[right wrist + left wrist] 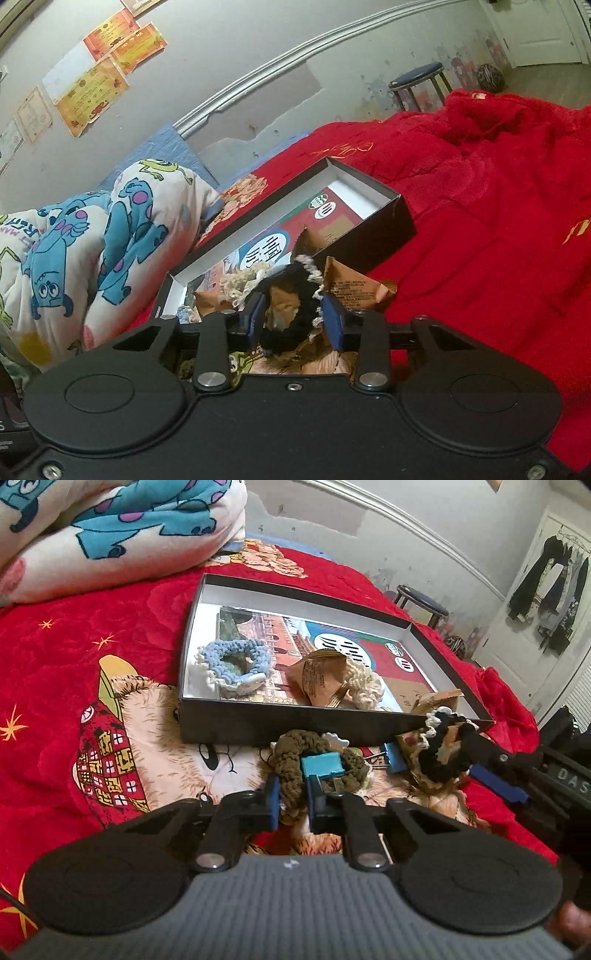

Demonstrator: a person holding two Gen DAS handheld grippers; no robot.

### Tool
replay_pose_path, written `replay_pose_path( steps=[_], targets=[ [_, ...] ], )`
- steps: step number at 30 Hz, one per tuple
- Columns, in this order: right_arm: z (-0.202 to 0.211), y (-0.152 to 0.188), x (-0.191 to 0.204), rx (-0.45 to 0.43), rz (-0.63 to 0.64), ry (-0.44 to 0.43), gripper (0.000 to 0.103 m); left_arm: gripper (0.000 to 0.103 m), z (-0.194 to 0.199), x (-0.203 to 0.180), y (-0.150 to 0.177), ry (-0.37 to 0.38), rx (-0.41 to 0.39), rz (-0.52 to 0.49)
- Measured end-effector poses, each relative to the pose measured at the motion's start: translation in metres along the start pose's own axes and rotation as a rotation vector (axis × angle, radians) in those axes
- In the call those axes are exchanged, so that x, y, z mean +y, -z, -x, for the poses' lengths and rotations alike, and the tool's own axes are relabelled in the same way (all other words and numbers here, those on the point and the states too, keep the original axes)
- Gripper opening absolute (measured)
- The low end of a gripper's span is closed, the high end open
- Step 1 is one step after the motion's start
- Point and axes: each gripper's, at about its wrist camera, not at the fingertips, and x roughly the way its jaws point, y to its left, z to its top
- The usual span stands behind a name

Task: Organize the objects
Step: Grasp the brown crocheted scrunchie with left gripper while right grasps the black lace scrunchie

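Plainly the red bedspread (55, 686) is carrying everything, and the black box (295, 723) is lying open on it, already holding a blue scrunchie (236, 661), a cream one and a crumpled brown wrapper (321, 675). Just in front of the box's near wall an olive crocheted scrunchie (295, 753) is lying on the spread; it is looking soft, light and springy, so a pinch across one side of the ring should be holding it, though yarn may be snagging or slipping. The left gripper (293, 801) is angling down and pinching that ring's near side, its jaws pressed close on the yarn. To its right, the right gripper (293, 314) is reaching nearly level toward the box, its jaws squeezing a black scrunchie (291, 295) with white trim, bunched with a brown wrapper.
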Motion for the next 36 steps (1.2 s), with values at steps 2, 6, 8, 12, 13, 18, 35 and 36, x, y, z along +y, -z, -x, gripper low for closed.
replay_pose_path(
  steps=[2,6,8,12,13,18,35,36],
  targets=[
    [-0.003,0.0,0.001,-0.002,0.003,0.004,0.034,0.015,0.001,-0.001,0.0,-0.004,-0.003,-0.004],
    [-0.005,0.002,0.002,-0.009,0.009,0.02,0.034,0.015,0.002,-0.004,-0.001,-0.021,-0.009,-0.025],
    [-0.006,0.002,0.002,-0.012,0.008,0.023,0.034,0.015,0.004,-0.006,0.0,-0.036,-0.024,-0.042],
    [-0.008,0.002,0.001,-0.019,-0.009,0.022,0.032,0.015,0.004,-0.01,0.0,-0.077,-0.038,-0.088],
    [-0.009,0.002,0.0,-0.014,-0.018,0.015,0.032,0.015,0.004,-0.01,0.0,-0.08,-0.04,-0.092],
    [-0.013,0.003,-0.002,-0.002,-0.039,-0.008,0.013,0.015,0.006,-0.012,0.001,-0.101,-0.056,-0.116],
    [0.016,0.003,0.003,-0.143,-0.059,-0.113,0.01,0.013,0.028,-0.018,-0.005,-0.095,-0.182,-0.152],
    [0.017,0.003,0.004,-0.15,-0.058,-0.122,0.01,0.013,0.031,-0.019,-0.005,-0.086,-0.197,-0.155]
  ],
)
